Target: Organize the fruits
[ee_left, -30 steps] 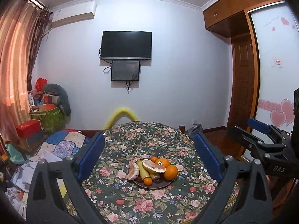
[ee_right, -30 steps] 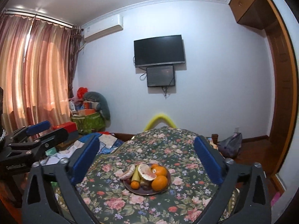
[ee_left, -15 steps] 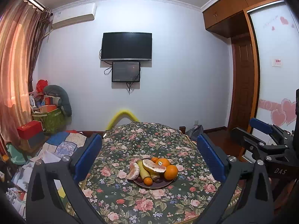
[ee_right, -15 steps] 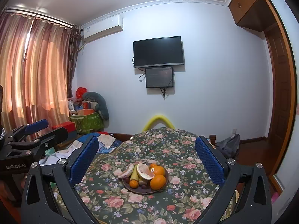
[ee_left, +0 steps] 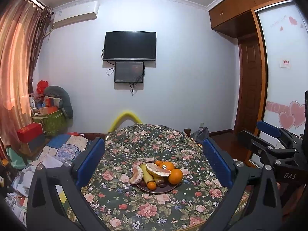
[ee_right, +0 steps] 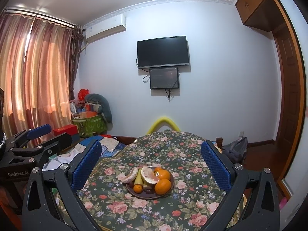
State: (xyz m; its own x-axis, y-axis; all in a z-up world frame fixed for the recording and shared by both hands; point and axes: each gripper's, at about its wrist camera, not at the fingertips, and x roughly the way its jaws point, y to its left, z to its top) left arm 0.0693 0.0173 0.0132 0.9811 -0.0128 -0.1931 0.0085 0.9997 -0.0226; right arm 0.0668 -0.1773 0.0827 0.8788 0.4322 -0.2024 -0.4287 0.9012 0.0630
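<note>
We hold the right gripper [ee_right: 151, 160] with its blue-padded fingers [ee_right: 86, 165] spread wide and empty, above the near edge of a bench [ee_right: 192, 207] covered in a flowered cloth. Between the fingers we see a dark plate [ee_right: 171, 187] heaped with oranges [ee_right: 162, 186], a banana [ee_right: 138, 179] and pomelo wedges [ee_right: 147, 175]. The left gripper [ee_right: 38, 140] shows at the left edge. A television [ee_right: 162, 52] hangs on the far wall beside pink curtains [ee_right: 36, 80].

A matt floral cloth table cover [ee_left: 154, 207] lies under a smooth, dark glossy plate [ee_right: 152, 196]. Textured blue pads [ee_right: 214, 165] line matt black plastic fingers. Far right, the polished brown wooden wardrobe [ee_left: 229, 9] shines.
</note>
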